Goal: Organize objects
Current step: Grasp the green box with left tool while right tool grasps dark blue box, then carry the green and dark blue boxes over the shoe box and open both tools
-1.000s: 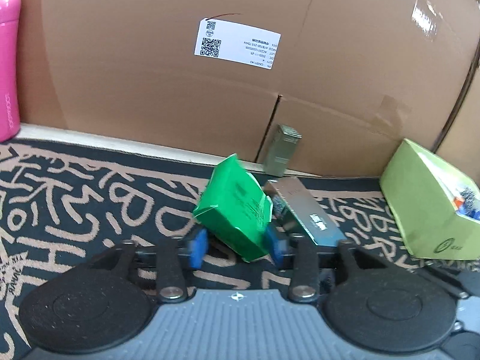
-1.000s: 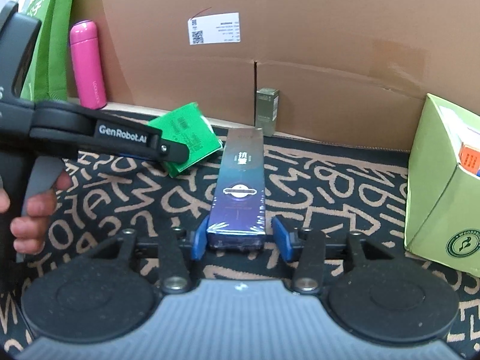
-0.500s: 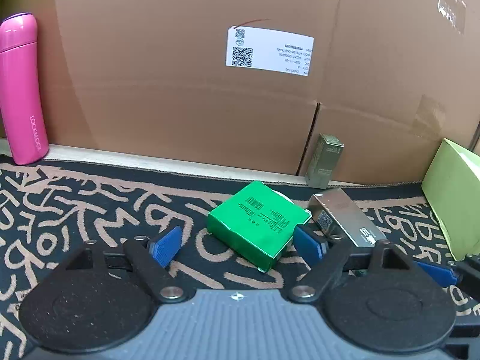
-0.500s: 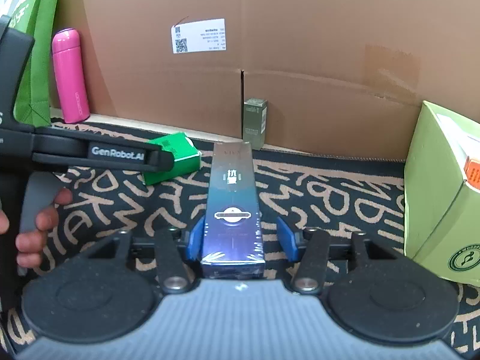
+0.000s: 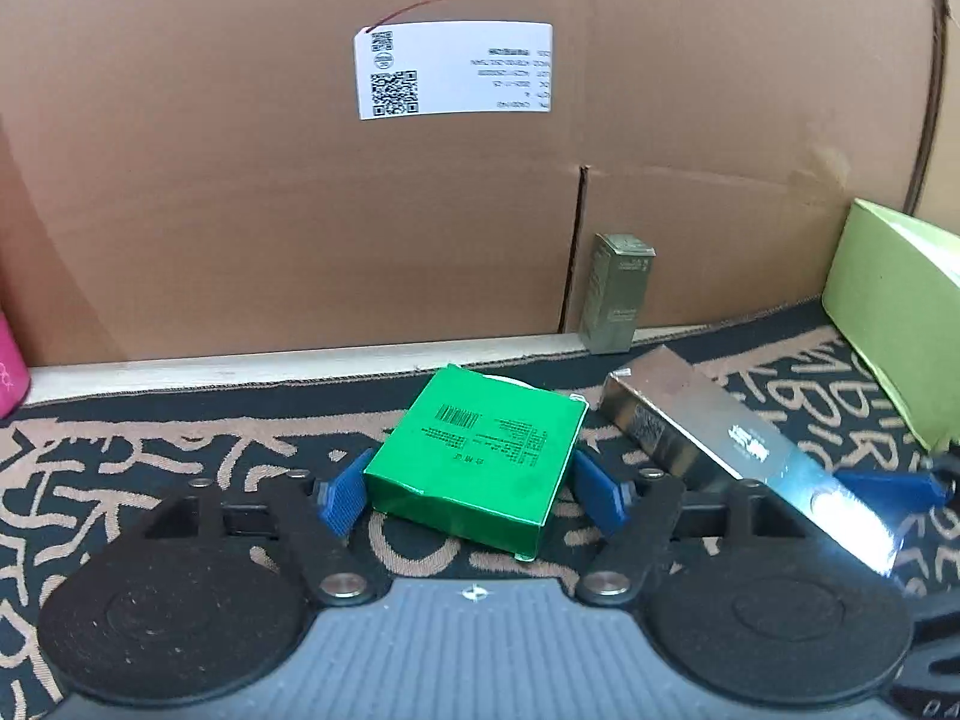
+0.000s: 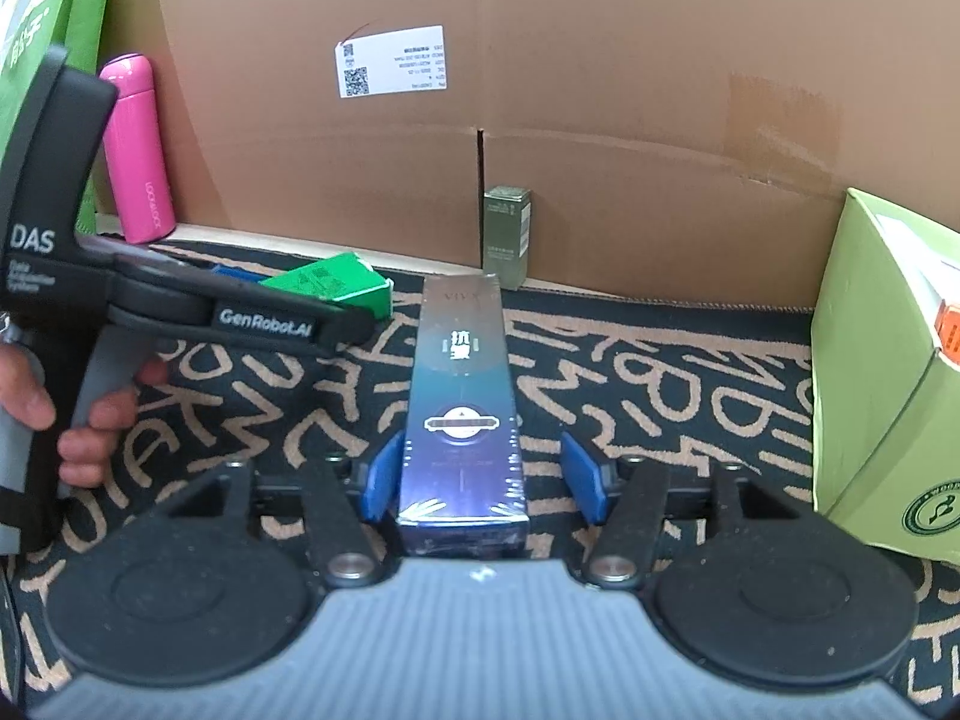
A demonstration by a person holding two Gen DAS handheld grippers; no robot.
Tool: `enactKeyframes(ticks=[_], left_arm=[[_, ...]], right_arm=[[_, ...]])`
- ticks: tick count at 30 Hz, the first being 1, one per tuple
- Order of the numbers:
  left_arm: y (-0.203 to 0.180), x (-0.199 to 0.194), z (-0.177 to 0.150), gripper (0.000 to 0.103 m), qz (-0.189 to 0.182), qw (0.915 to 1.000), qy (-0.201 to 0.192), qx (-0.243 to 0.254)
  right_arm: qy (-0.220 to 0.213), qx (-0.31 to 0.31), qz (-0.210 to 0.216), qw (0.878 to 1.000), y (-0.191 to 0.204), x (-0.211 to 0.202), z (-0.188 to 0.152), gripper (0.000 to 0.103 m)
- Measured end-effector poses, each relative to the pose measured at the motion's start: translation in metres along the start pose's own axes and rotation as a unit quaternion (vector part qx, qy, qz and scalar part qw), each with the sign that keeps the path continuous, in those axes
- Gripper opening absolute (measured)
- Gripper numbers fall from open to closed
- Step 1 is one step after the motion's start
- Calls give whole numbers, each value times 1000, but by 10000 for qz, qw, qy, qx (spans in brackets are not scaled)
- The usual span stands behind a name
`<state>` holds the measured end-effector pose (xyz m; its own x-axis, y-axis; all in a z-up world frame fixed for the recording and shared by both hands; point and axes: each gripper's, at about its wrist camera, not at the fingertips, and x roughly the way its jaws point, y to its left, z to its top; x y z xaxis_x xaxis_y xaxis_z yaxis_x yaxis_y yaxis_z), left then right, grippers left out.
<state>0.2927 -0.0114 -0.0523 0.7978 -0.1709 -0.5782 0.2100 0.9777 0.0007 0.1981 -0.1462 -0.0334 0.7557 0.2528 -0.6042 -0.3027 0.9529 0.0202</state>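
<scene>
1. The left gripper (image 5: 471,495) sits at the lower centre of its view, jaws closing around the green box (image 5: 480,459). The left blue pad is at the box's edge and the right one stands just off it, so the box lies flat on the mat (image 5: 180,450), not clamped.
2. The right gripper (image 6: 483,480) is at the lower centre of its view, jaws opening. The long blue box (image 6: 462,402) lies between them on the mat, with a clear gap at the right pad.
3. In the left view the long blue box runs from centre right to lower right, just beside the green box, and crowds the gripper's right finger.
4. Behind, 1 small olive carton (image 5: 618,294) stands upright against the cardboard wall (image 5: 240,180), at the seam.
5. At the right edge stands 1 light-green box (image 6: 888,396); at the upper left of the right view, 1 pink bottle (image 6: 138,150) and 1 green bag (image 6: 42,6).
6. A hand (image 6: 78,414) at the left edge grips the left gripper's handle.
7. Count: 2 grippers, 4 boxes, 1 bottle, 1 bag.
</scene>
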Motion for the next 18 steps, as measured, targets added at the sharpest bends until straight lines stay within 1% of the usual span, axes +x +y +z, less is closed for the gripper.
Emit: enactKeyframes(ticks=[2, 5, 6, 7, 8, 13, 18], left_arm=[[-5, -2, -1, 75, 65, 9999, -12, 85], [-8, 0, -1, 80, 134, 9998, 5, 113], [-7, 0, -1, 80, 124, 9999, 12, 65], [-7, -2, -1, 74, 99, 10000, 6, 5], [-6, -3, -1, 74, 77, 10000, -23, -43], [-6, -10, -4, 72, 57, 10000, -62, -49], [-4, -14, -6, 71, -117, 9993, -101, -353]], right_arm=[[-6, 37, 17, 10000, 1, 4, 3, 59], [24, 65, -4, 10000, 3, 13, 7, 60], [27, 47, 5, 10000, 3, 13, 8, 57], [17, 33, 22, 10000, 4, 13, 8, 51], [-3, 21, 91, 10000, 4, 12, 7, 38], [-40, 2, 135, 9999, 6, 8, 6, 38], [-146, 115, 169, 9997, 2, -6, 1, 38]])
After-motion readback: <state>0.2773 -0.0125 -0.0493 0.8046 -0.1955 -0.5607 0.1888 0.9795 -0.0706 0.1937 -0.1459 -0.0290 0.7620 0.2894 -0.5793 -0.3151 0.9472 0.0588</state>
